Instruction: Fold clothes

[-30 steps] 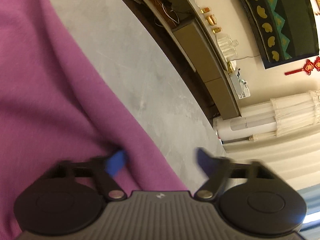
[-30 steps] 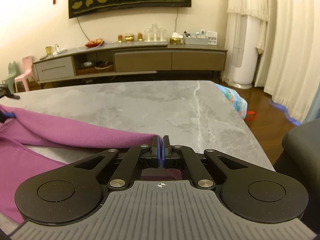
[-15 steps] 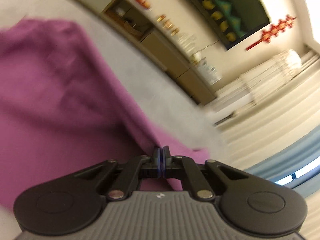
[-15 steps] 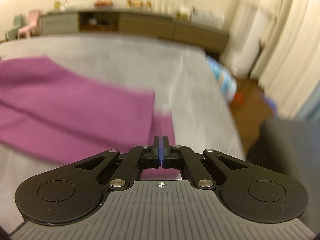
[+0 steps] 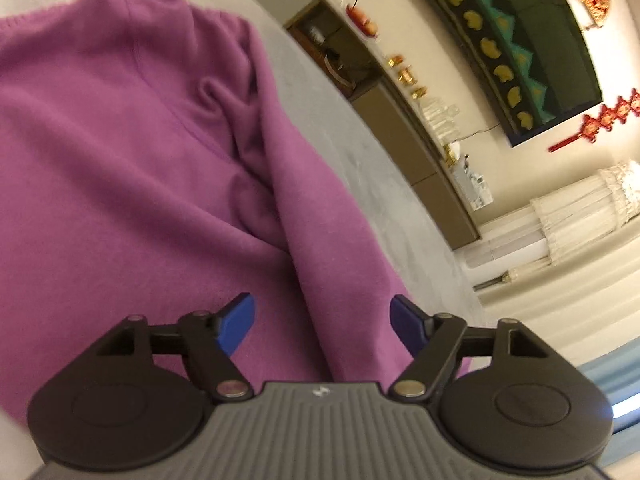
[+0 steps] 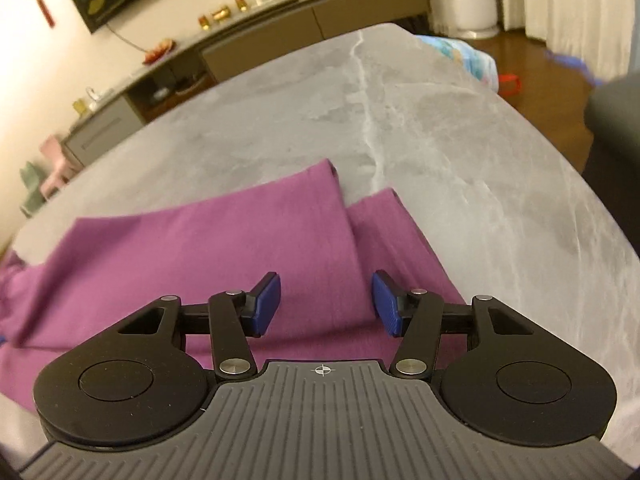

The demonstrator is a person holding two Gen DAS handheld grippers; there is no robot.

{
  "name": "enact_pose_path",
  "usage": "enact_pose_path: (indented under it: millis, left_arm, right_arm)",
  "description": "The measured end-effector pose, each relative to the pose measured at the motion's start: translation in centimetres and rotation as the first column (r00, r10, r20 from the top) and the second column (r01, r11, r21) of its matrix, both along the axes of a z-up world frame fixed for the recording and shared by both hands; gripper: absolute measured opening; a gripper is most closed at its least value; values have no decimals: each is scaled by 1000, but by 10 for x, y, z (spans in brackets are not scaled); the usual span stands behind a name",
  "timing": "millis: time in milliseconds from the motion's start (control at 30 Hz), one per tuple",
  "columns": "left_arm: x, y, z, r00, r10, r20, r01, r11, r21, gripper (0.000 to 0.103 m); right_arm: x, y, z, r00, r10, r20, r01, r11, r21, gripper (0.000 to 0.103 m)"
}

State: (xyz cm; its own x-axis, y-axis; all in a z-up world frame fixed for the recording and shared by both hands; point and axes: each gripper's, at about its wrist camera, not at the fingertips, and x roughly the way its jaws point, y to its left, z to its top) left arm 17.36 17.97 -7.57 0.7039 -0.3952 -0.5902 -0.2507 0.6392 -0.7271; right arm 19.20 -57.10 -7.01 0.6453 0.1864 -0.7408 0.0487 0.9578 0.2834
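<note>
left tool (image 5: 322, 322): jaws just sprang apart, released, purple garment (image 5: 132, 168) lying below on the grey table (image 5: 360, 152) | right tool (image 6: 326, 304): likewise just opened, folded cloth free beneath it | judgement: fold laid, both grips let go | writing: none legible

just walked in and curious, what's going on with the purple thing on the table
A person with a handheld gripper in each hand is folding a purple sweater on a grey marble table. Both the left gripper and the right gripper have just been opening, with nothing clamped between the pads. The sweater lies on the table with a sleeve folded across it.
</note>
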Motion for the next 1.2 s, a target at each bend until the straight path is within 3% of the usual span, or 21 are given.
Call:
enact_pose_path:
  millis: [33, 100, 200, 267, 333, 367, 533, 633, 700, 767, 900, 933, 1100, 1200]
  left_arm:
    - [6, -3, 0, 1000, -5, 2, 5, 1000, 5, 81]
    - [17, -8, 1, 1000, -10, 11, 10, 1000, 17, 83]
    - [30, -14, 5, 999, -33, 33, 32, 999, 18, 78]
    - [37, -22, 7, 997, -56, 48, 55, 998, 21, 42]
    - [39, -25, 8, 995, -80, 61, 78, 996, 36, 14]
    - [40, -27, 11, 994, -80, 69, 76, 996, 55, 9]
    - [21, -24, 50, 980, -47, 194, 42, 999, 29, 5]
    - [-20, -27, 65, 969, -107, 223, 99, 994, 45, 5]
    - [-43, -34, 55, 972, -153, 176, 140, 987, 83, 5]
    - [-54, -40, 27, 981, -169, 98, 160, 983, 90, 6]
    - [-55, -58, -12, 987, -163, 2, 161, 977, 137, 5]
    - [-55, -60, -9, 987, -157, 17, 153, 977, 148, 5]
    - [-64, -72, 28, 978, -158, 140, 122, 965, 232, 6]
    - [-67, -76, 9, 983, -163, 82, 136, 952, 273, 6]
  right_arm:
    - [0, 5, 1, 1000, 1, 2, -1, 1000, -24, 26]
    - [-2, 11, 3, 1000, 11, 14, -11, 998, -64, 2]
    - [-7, 13, 11, 999, 26, 45, -23, 997, -76, 0]
    - [-9, 10, 16, 998, 30, 61, -26, 998, -60, 0]
    - [-6, 8, 20, 997, 31, 64, -29, 999, -38, 0]
    - [-2, 7, 21, 998, 33, 61, -31, 999, -28, 0]
    - [-7, -5, 69, 983, 26, 182, -24, 1000, -10, 0]
    - [-30, -16, 93, 971, 21, 237, -18, 1000, -15, 0]
    - [-47, -26, 79, 981, 6, 195, 5, 998, -56, 0]
    - [-58, -33, 57, 991, -20, 131, 35, 993, -116, 0]
    - [-44, -43, 16, 998, -46, 36, 49, 994, -95, 0]
    - [-40, -42, 13, 999, -41, 31, 44, 994, -103, 0]
    - [-48, -28, 65, 985, 15, 173, 13, 987, -161, 0]
    - [-43, -29, 52, 993, 15, 114, 8, 981, -193, 0]
